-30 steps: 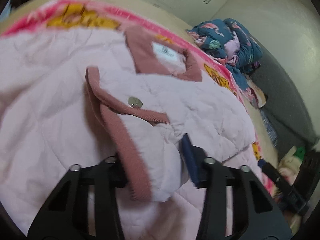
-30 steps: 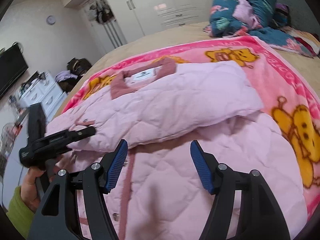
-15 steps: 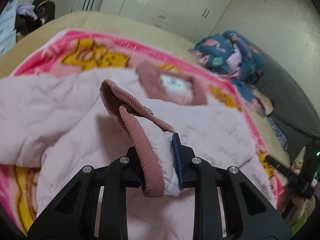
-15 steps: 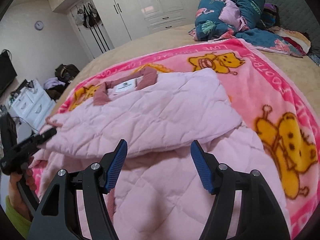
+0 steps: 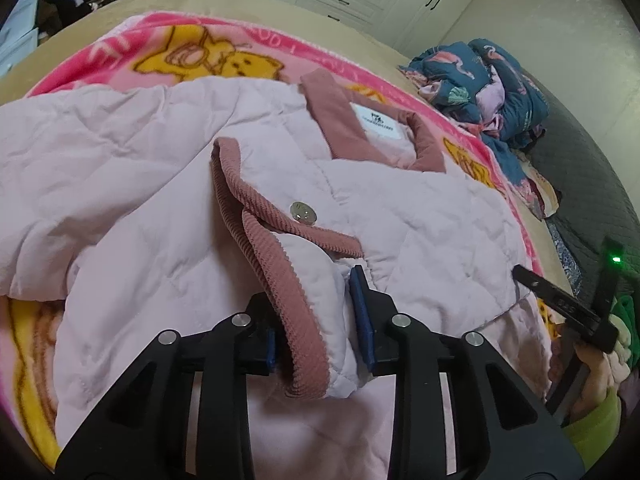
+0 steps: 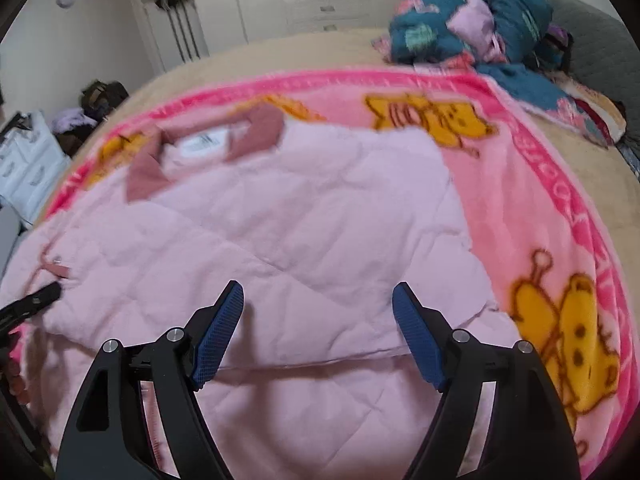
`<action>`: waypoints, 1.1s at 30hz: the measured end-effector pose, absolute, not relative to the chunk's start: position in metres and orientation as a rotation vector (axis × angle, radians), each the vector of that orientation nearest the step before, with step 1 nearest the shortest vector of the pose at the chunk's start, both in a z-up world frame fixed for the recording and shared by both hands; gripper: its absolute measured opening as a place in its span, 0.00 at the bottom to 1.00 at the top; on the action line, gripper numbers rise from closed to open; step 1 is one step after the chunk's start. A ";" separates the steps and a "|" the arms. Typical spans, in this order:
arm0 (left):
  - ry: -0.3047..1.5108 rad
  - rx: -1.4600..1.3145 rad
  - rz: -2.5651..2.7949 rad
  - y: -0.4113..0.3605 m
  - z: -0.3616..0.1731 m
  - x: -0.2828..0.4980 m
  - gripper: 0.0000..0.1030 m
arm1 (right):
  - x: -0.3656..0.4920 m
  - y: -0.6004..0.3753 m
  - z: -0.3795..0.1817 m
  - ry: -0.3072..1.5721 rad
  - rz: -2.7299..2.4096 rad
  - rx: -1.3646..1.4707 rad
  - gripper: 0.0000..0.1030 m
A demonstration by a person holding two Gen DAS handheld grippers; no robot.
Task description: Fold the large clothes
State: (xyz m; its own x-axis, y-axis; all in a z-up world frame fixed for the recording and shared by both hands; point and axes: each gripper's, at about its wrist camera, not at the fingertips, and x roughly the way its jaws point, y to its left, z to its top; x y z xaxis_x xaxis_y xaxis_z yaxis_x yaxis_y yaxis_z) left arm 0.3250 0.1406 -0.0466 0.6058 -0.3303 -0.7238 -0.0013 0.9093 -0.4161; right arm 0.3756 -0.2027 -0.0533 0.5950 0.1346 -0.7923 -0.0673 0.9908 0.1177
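**Cuff lowered onto jacket front**

Half a second back we held the corduroy sleeve cuff [image 5: 280,280] raised; now it lies low on the pink quilted jacket [image 5: 420,216], spread on the cartoon blanket [image 6: 560,208] on the bed. Left tool [image 5: 316,344] stays clamped on the cuff. Right tool [image 6: 320,336] hovers apart, empty. We judge the sleeve fold nearly placed; release next.

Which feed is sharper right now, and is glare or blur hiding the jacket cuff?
Left wrist view: sharp, evenly lit, no glare; the corduroy cuff and its snap button read crisply between the left gripper fingers. Right wrist view: motion-blurred, so the collar label on the pink quilted jacket is unreadable; the open right gripper stays crisp. Both bend at the fisheye edges.
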 end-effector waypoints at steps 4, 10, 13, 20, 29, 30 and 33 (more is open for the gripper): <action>0.921 -0.371 -0.199 0.137 -0.049 0.326 0.25 | 0.382 -0.207 -0.074 0.966 0.087 0.076 0.84; 0.932 -0.352 -0.187 0.136 -0.054 0.326 0.29 | 0.383 -0.208 -0.082 0.963 0.094 0.103 0.86; 0.935 -0.350 -0.185 0.135 -0.054 0.325 0.29 | 0.379 -0.205 -0.079 0.951 0.084 0.086 0.86; 0.937 -0.287 -0.162 0.131 -0.045 0.321 0.54 | 0.357 -0.200 -0.063 0.900 0.082 0.086 0.95; 0.896 -0.285 -0.068 0.149 -0.021 0.299 0.91 | 0.331 -0.185 -0.038 0.837 0.155 0.139 0.96; 0.891 -0.288 -0.060 0.152 -0.019 0.297 0.91 | 0.328 -0.182 -0.036 0.834 0.163 0.142 0.96; 0.879 -0.292 0.007 0.166 -0.012 0.290 0.91 | 0.321 -0.168 -0.023 0.811 0.194 0.133 0.96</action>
State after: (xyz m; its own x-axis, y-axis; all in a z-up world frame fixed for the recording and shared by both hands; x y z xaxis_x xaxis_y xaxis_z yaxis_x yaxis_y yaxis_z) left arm 0.2900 0.1661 -0.0116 0.6402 -0.1135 -0.7598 -0.1253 0.9603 -0.2491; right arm 0.3211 -0.1683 -0.0234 0.6721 0.2229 -0.7061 -0.1213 0.9739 0.1920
